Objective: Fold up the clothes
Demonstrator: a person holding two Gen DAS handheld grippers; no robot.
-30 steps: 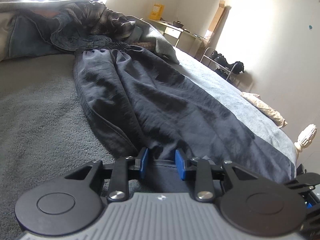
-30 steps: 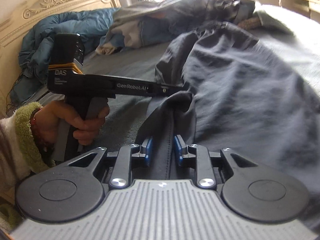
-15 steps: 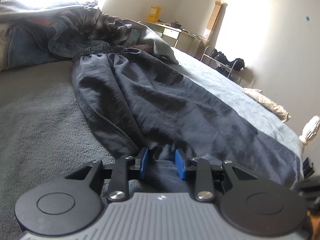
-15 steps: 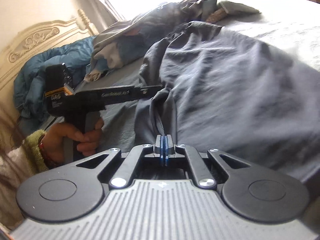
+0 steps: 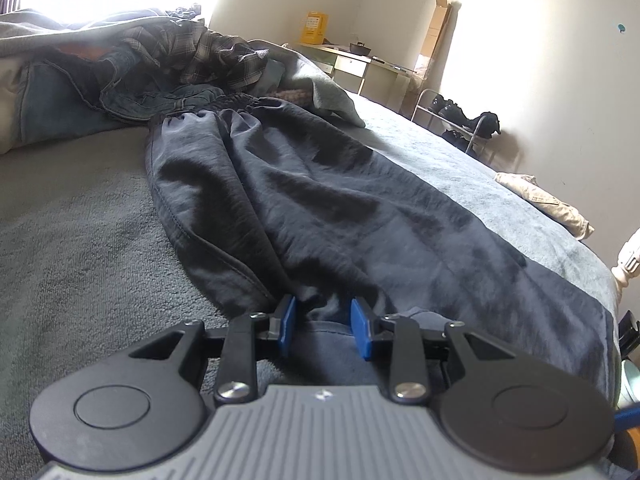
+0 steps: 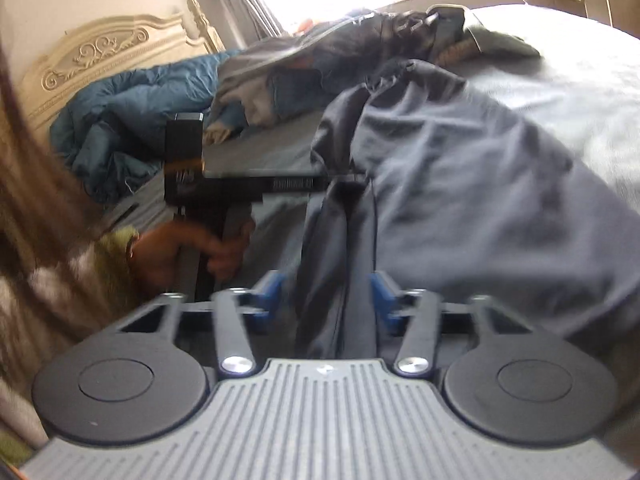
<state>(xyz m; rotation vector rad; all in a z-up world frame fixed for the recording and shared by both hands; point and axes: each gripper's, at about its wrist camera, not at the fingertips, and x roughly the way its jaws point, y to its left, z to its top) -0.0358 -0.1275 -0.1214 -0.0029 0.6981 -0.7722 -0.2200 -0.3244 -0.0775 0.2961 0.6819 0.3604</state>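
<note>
Dark navy trousers (image 5: 360,208) lie lengthwise on the grey bed cover (image 5: 72,248), waistband at the far end. My left gripper (image 5: 325,326) sits at the near hem, its blue pads closed on a bunched fold of that hem. In the right wrist view the same trousers (image 6: 480,184) rise to the left tool's black body (image 6: 240,190), which a hand (image 6: 188,248) holds. My right gripper (image 6: 326,294) is opening. A hanging strip of trouser cloth (image 6: 336,280) runs between its blue pads, which stand apart from it.
A heap of clothes with a plaid shirt (image 5: 200,52) and jeans lies beyond the waistband. A blue duvet (image 6: 120,120) rests against the cream headboard (image 6: 100,52). A beige cloth (image 5: 548,200) lies near the bed's right edge, a desk (image 5: 360,60) and shoe rack (image 5: 460,116) beyond.
The right gripper's pads closed fully on the trouser strip, then spread apart, and the right hand shifted so the view is blurred. The left gripper keeps its hold and place.
</note>
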